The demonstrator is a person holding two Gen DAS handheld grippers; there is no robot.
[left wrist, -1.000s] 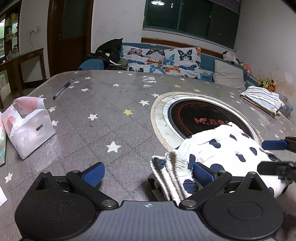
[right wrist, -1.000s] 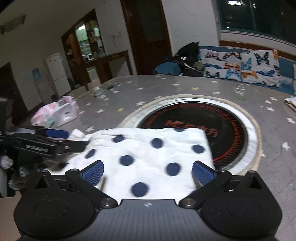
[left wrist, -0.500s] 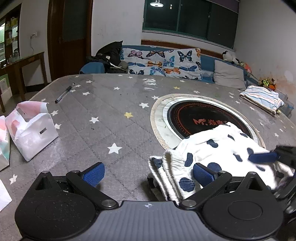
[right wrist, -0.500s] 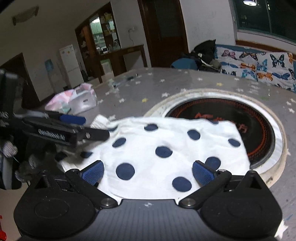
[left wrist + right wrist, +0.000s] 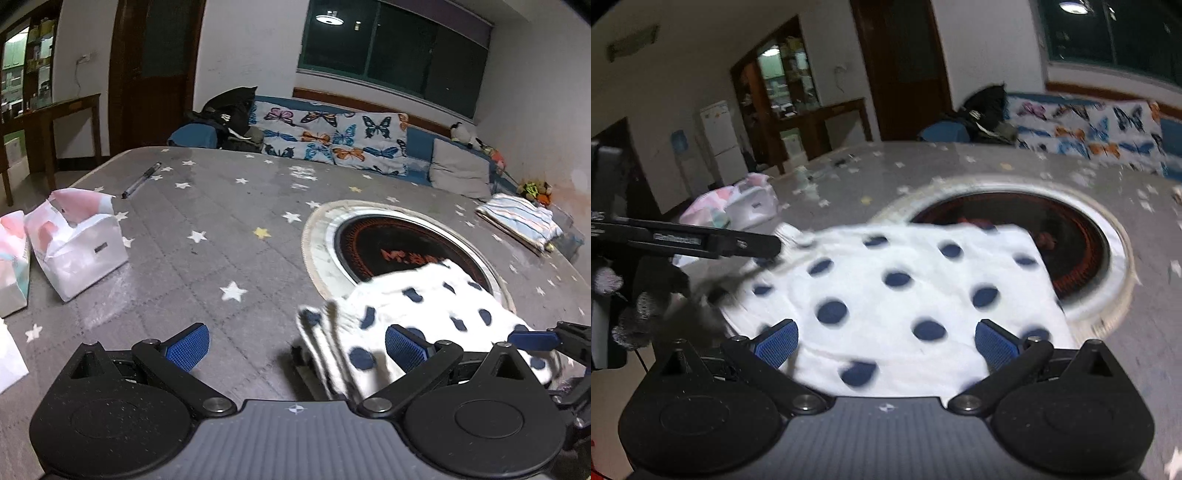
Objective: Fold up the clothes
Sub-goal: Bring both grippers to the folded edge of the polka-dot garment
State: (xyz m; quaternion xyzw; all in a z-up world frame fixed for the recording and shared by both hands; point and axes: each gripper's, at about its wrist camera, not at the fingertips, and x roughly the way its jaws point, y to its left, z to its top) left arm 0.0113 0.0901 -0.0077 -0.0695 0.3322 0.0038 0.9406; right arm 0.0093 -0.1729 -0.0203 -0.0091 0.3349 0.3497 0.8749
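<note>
A white garment with navy dots [image 5: 424, 314] [image 5: 905, 295] lies folded on the grey star-patterned table [image 5: 221, 240], partly over the round black-and-red hob [image 5: 402, 247]. My left gripper [image 5: 297, 345] stands open at the garment's left, thick folded edge, its right pad against the cloth. My right gripper [image 5: 886, 338] is open, its blue pads either side of the garment's near edge. In the right wrist view, the left gripper's black finger [image 5: 701, 242] reaches to the garment's far left corner. In the left wrist view, the right gripper's fingers [image 5: 532, 338] show at the cloth's right edge.
A pink-and-white bag [image 5: 77, 240] and a second packet [image 5: 11, 262] stand at the table's left. A pen [image 5: 142, 180] lies at the far left. A folded striped garment [image 5: 517, 218] sits at the far right. A butterfly-print sofa [image 5: 332, 136] lies beyond.
Both cameras have risen and tilted. The garment looks blurred and sits slightly further right over the hob; both grippers stay open around it.
</note>
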